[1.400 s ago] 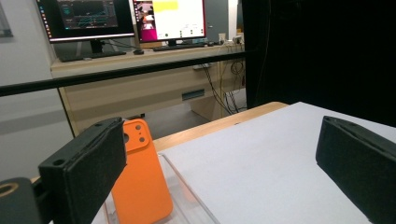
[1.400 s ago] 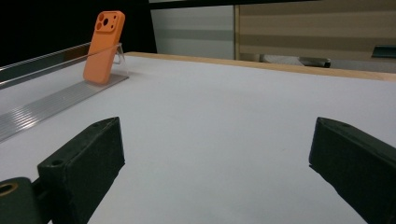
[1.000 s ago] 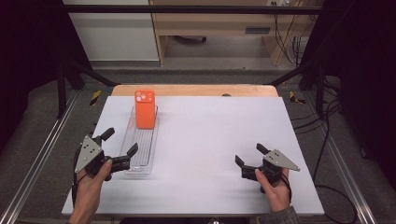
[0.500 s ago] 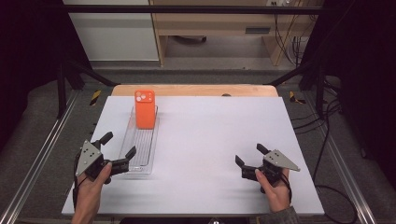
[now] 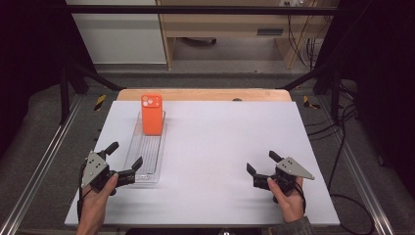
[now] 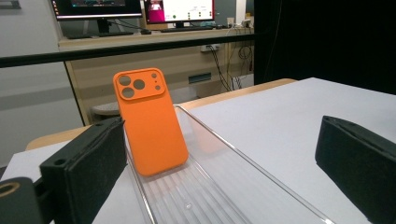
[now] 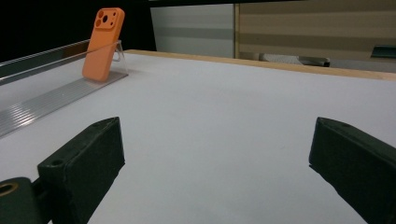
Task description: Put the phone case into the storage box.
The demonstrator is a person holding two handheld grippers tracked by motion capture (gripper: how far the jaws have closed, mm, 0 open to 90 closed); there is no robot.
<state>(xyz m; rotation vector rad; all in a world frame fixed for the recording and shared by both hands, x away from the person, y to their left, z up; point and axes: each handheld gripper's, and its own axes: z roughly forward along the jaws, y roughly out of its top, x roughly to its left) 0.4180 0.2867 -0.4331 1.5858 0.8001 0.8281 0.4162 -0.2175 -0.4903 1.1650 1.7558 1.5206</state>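
Orange phone case (image 5: 151, 114) stands tilted against the far end of the clear ribbed tray (image 5: 147, 159) near the table's (image 5: 220, 147) left edge, ungrasped; left gripper (image 5: 123, 162) at the tray's near end and right gripper (image 5: 262, 164) near the table's front right corner are both wide open and empty, so pickup remains.

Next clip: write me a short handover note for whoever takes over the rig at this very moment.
Left gripper: open, holding nothing, at the near end of the clear tray, aimed along it at the phone case.
Right gripper: open, holding nothing, over bare table on the right.
Phone case: orange, propped upright, leaning at the tray's far end, camera cutouts on top.
Done: nothing grasped yet.
Left: probably reach the left gripper forward and take the case; the goal beyond that is unclear.
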